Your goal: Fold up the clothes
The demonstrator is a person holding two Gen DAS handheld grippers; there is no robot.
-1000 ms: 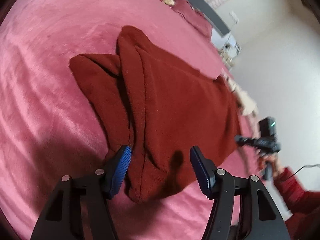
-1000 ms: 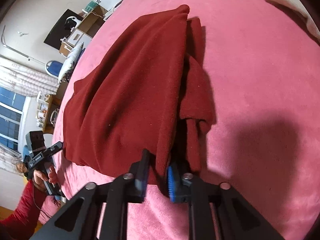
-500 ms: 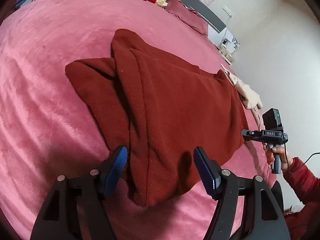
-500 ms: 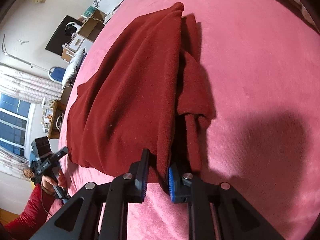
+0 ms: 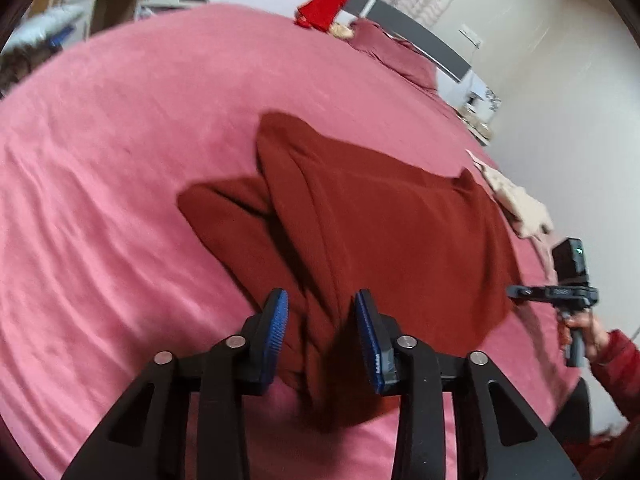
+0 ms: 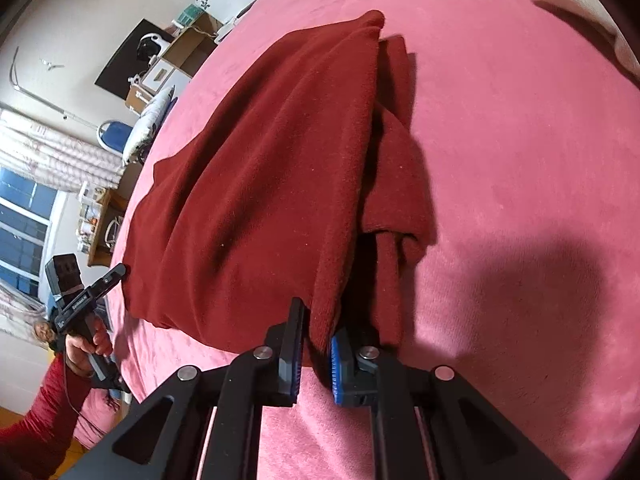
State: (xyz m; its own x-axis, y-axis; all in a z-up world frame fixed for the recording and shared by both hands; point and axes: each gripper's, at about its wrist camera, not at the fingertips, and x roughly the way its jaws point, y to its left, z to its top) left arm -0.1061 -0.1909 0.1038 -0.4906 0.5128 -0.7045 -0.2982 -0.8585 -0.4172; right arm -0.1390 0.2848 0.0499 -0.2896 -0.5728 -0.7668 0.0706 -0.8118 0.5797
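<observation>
**Dark red fleece: second corner grip in progress**

Dark red fleece garment (image 5: 384,232) lies partly folded on the pink bedspread (image 5: 100,160), its near hem close to the bedspread's near edge, with a sleeve or flap spread toward the left side in the left wrist view.

Your right gripper (image 6: 314,360) is clamped narrow on one near corner of the garment; the cloth passes between the pads and is pulled up slightly from the bedspread.

Your left gripper (image 5: 322,336) straddles the other near corner. Its jaws are closing, with a bunched fold of fleece between them, but the pads do not yet appear to press on it.

Step in hand, as judged: securing both near corners before the next fold.

Next move calls for:
1. Complete the left grip on the full thickness of the bunched hem, not a single layer.
2. Lift both corners together, level with each other.
3. Carry them toward the garment's far end so the hem lands square.

Keep clear of the cream cloth (image 5: 516,208) at the bedspread's right edge.
</observation>
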